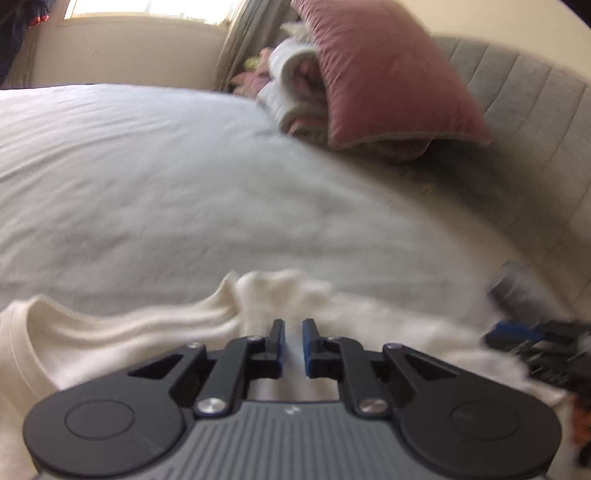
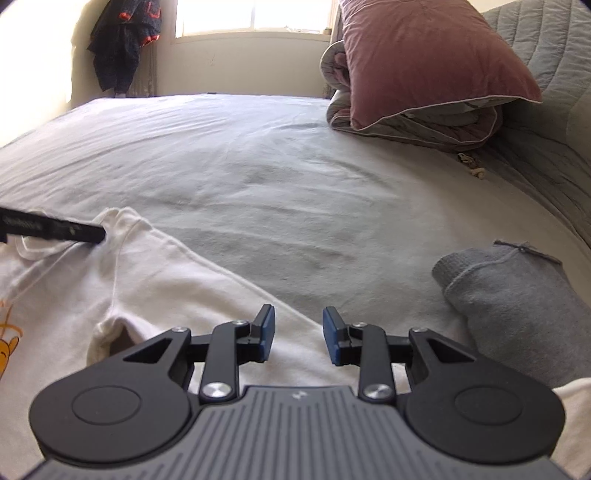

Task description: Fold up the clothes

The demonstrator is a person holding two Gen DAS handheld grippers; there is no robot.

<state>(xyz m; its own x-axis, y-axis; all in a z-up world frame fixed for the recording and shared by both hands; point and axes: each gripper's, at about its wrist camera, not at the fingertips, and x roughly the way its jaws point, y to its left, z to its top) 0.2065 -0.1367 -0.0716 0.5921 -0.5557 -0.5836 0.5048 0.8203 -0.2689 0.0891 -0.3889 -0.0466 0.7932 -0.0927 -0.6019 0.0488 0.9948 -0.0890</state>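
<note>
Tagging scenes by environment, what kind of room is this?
Most likely a bedroom: a bed with a pale sheet, a pink pillow on rolled bedding by a grey padded headboard, and a window.

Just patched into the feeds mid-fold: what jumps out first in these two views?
A white T-shirt lies spread on the near side of the pale bed sheet, under both grippers; an orange cartoon print shows at its left edge. The right gripper hovers open over its sleeve, and the left gripper is at the collar end. A dusty-pink pillow rests on rolled bedding at the far right, and a grey sock lies at the near right.
</note>
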